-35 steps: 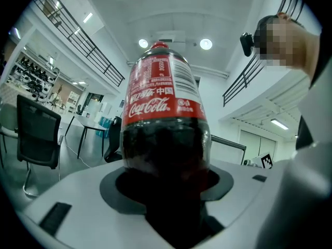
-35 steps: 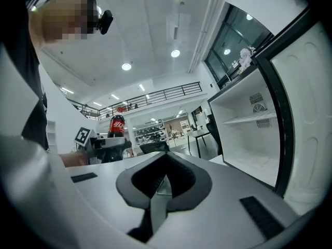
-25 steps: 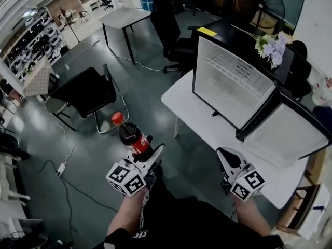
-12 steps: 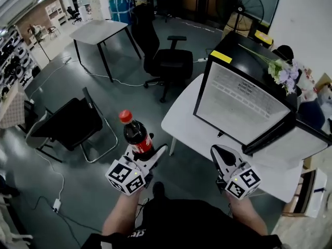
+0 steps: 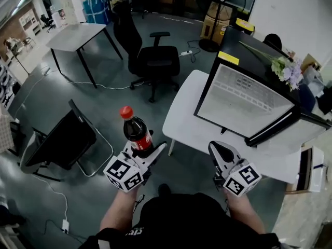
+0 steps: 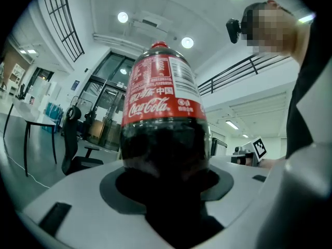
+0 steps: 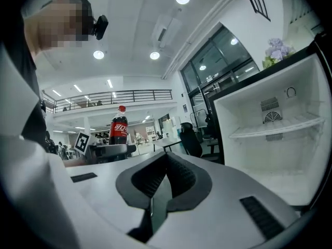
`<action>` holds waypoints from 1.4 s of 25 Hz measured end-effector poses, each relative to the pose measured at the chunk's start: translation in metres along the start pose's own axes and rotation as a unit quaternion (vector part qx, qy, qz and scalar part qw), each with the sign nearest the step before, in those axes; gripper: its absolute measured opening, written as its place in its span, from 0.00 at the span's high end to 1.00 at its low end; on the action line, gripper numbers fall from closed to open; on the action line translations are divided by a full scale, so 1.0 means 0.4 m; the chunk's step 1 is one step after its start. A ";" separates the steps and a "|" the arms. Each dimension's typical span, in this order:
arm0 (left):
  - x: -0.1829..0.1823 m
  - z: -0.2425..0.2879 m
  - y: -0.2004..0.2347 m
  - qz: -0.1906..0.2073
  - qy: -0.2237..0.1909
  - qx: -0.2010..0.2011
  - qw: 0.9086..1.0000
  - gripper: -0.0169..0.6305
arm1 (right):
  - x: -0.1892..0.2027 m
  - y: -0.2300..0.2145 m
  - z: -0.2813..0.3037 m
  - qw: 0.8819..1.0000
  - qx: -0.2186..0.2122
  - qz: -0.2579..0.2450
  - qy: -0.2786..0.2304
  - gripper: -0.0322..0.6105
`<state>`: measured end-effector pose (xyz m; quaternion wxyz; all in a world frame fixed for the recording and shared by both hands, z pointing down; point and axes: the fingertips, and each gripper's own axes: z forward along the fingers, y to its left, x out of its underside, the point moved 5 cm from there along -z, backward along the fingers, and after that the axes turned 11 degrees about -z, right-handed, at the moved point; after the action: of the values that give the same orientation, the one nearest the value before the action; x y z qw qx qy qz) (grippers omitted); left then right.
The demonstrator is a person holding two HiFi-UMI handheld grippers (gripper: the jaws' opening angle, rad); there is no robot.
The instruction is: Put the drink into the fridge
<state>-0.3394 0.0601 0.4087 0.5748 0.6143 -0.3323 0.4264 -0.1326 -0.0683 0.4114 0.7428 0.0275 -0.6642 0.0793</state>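
The left gripper (image 6: 166,193) is clamped on the cola bottle (image 6: 165,113): both dark pads press against its lower body, and the bottle stands upright between them with its red label and red cap above. In the head view this gripper is held out in front of the person's body, over the grey floor (image 5: 104,102), with the bottle rising from it. The bottle is left of the white table (image 5: 184,123) and well apart from it.

The right gripper (image 7: 160,188) has its jaws drawn together, ribbed pads meeting along a thin slit with nothing between them. It is held low, near the front edge of the white table.

The fridge (image 5: 244,100) stands on that table. Its black case is open and the white inside faces the person; the right gripper view shows one bare white shelf (image 7: 272,126) and a round vent on the back wall. The door seems to be swung out to the right, though it shows only edge-on from above. A bunch of pale flowers (image 5: 286,69) lies on top of the fridge.

Beyond the table stands a black office chair (image 5: 155,56), farther left a grey table (image 5: 75,34), and nearer the person on the left a black folding chair (image 5: 65,141).
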 end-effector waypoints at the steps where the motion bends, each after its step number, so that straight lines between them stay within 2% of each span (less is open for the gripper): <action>1: 0.002 0.013 0.001 -0.003 0.001 0.009 1.000 0.56 | 0.005 -0.008 -0.010 1.000 0.011 0.002 0.002 0.93; 5: 0.016 0.082 -0.019 -0.009 0.018 0.045 0.999 0.56 | 0.024 -0.055 -0.068 0.998 0.062 0.019 0.002 0.93; 11: 0.032 0.192 -0.089 -0.001 0.047 0.078 0.996 0.56 | 0.046 -0.136 -0.143 0.994 0.103 0.037 -0.003 0.93; 19: 0.055 0.328 -0.175 0.009 0.068 0.097 0.993 0.56 | 0.051 -0.239 -0.215 0.992 0.114 0.045 -0.020 0.93; 23: 0.084 0.371 -0.219 0.009 0.080 0.092 0.992 0.56 | 0.055 -0.263 -0.247 0.993 0.105 0.049 -0.030 0.93; 30: 0.105 0.425 -0.300 0.037 0.078 0.092 0.992 0.56 | 0.080 -0.285 -0.303 0.994 0.088 0.055 -0.029 0.93; 35: 0.120 0.461 -0.315 0.033 0.087 0.100 0.991 0.56 | 0.099 -0.303 -0.335 0.992 0.104 0.066 -0.029 0.93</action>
<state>-0.1801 -0.1036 0.4034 0.5226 0.6181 -0.2567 0.5281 0.0221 -0.1651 0.4429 0.7098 0.0632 -0.6737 0.1957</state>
